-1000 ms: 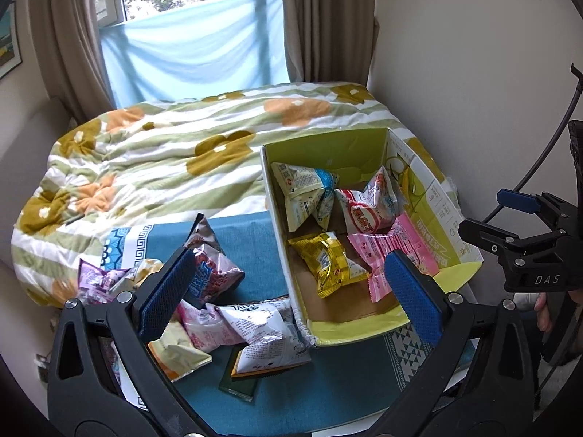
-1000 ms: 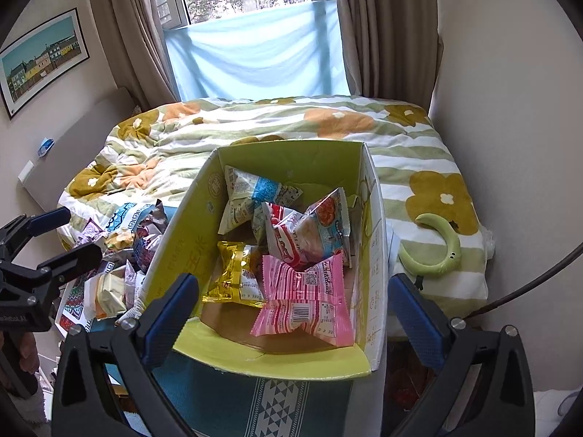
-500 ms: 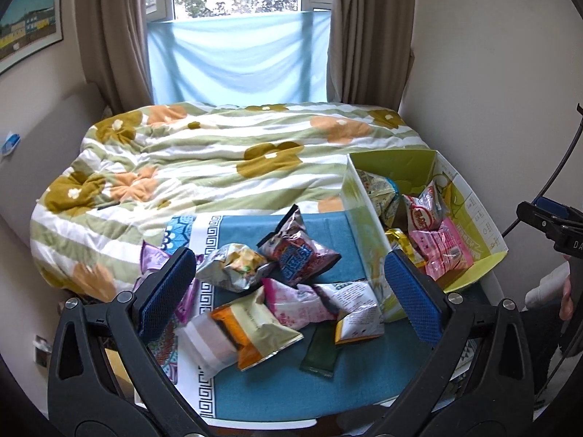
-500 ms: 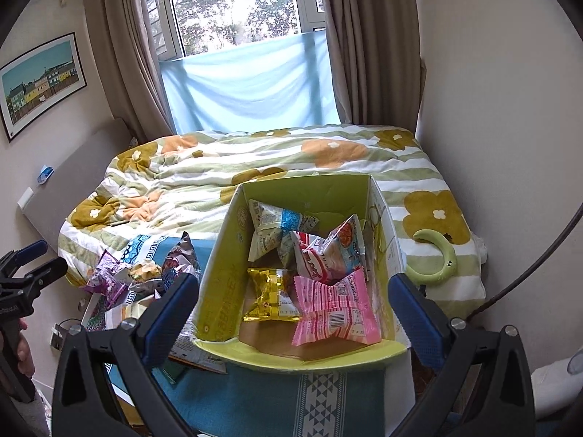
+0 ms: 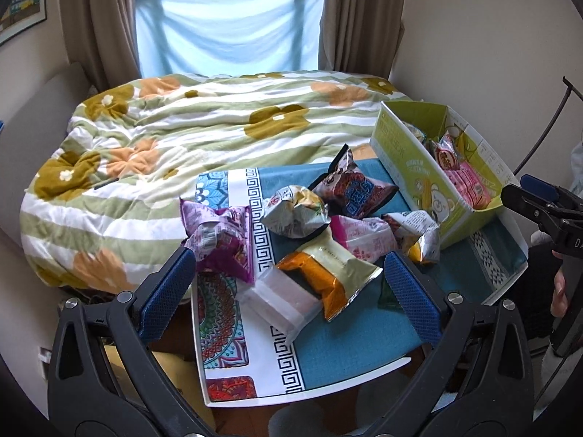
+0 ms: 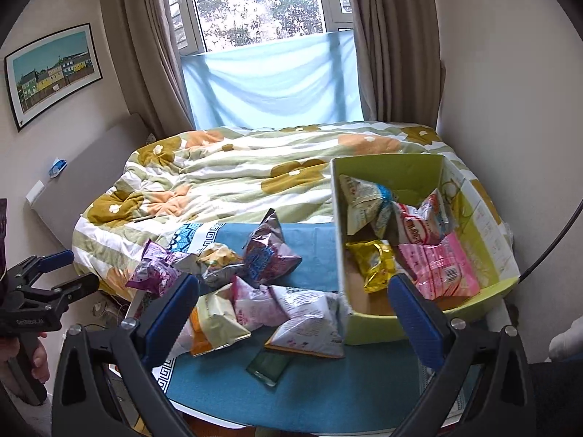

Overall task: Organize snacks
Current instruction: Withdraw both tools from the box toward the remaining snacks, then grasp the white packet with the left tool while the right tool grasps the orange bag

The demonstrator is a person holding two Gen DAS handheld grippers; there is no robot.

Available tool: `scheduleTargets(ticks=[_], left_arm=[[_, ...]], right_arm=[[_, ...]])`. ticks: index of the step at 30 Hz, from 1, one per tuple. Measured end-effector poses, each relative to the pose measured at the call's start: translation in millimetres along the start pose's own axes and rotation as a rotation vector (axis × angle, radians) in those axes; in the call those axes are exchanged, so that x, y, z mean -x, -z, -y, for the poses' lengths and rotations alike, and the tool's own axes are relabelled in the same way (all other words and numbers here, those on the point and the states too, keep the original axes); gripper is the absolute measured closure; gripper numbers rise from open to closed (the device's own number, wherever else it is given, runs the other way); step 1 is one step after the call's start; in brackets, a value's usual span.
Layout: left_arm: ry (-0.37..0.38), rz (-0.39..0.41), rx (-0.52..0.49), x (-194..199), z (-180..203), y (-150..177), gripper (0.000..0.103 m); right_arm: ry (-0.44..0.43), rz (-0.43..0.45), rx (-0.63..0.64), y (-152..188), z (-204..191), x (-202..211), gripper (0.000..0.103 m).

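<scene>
Several snack bags lie heaped on a small table: a purple bag, a silver bag, a dark red-blue bag, a pink bag, an orange-white bag and a clear pack. A green cardboard box at the right holds more bags, among them a yellow one and a pink one. My left gripper is open and empty above the near pile. My right gripper is open and empty, in front of the box and pile.
A bed with a flowered green quilt stands behind the table. A small dark green packet lies near the table's front. A wall is close on the right. A window with curtains is at the back.
Both grippers have swung left and pulled back, away from the box. The snack pile now sits in the middle of both views. Both stay open and empty.
</scene>
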State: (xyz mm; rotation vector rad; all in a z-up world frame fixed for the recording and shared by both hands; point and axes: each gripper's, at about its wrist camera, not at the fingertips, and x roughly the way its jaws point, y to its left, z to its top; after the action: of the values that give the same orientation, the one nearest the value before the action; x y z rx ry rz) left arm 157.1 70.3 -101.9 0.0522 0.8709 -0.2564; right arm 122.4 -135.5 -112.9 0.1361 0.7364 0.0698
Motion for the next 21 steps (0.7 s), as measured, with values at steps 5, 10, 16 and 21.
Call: scheduleTargets(ticks=[5,10,16,21], left_arm=[[0.057,-0.054,-0.055,-27.5,-12.4,25.6,0.001],[0.081,-0.099,-0.158,-66.8,-12.3,48.3,0.001],[0.059,-0.123,-0.267,-119.6,-4.6,69.1,0.001],[0.061,-0.134,-0.315,-147.9,-4.7,75.4,0.001]], right_arm=[[-0.037,-0.054,0.028,20.0,-37.6,-31.5,0.000],[-0.052,-0.115,0.076,34.6,-61.5,-66.7,0.000],[-0.097,-0.182,0.140,49.4,-76.1,-116.1,0.001],[-0.137,-0.214,0.189,62.1,-81.9,-148.4,0.005]])
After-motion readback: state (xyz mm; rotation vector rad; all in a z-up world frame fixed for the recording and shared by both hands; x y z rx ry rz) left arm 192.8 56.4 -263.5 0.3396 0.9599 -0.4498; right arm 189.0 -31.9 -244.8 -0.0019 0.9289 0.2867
